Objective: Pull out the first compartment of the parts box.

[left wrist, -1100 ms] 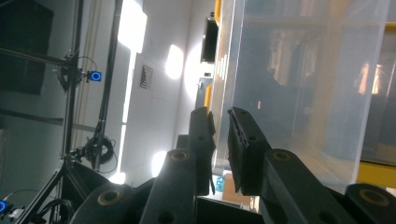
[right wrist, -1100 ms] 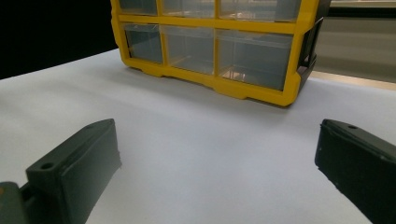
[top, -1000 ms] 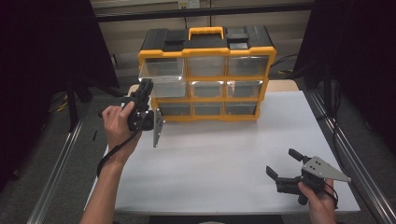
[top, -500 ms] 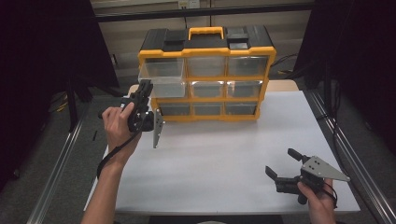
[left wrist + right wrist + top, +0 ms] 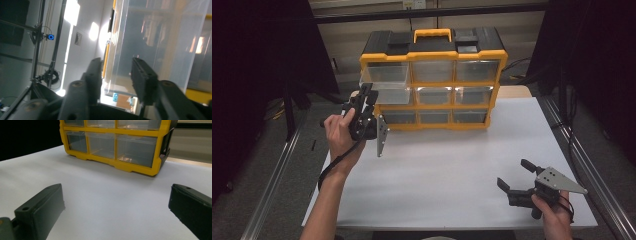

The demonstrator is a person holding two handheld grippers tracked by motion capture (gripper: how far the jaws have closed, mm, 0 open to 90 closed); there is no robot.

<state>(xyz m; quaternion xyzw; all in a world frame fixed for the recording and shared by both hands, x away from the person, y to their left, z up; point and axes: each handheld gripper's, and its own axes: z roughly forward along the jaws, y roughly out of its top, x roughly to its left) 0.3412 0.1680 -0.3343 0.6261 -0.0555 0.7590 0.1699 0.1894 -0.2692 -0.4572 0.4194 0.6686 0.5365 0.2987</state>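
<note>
A yellow and black drawer cabinet [image 5: 432,54] with clear drawers stands at the back of the white table [image 5: 437,165]. Its middle-left drawer [image 5: 388,93] sticks out toward me. My left gripper [image 5: 367,97] is at that drawer's front left corner. In the left gripper view its jaws [image 5: 116,62] stand close together with the clear drawer wall [image 5: 155,37] between them. My right gripper [image 5: 513,173] rests low over the table's front right, open wide, with nothing in it. The right gripper view looks between its jaws [image 5: 116,188] at the cabinet's bottom row [image 5: 110,145].
Metal rails run along both sides of the table [image 5: 277,170]. Dark curtains hang left and right. A broad bare stretch of white table lies between the cabinet and my right gripper.
The left gripper and the drawer have shifted only very slightly. The right gripper has not moved.
</note>
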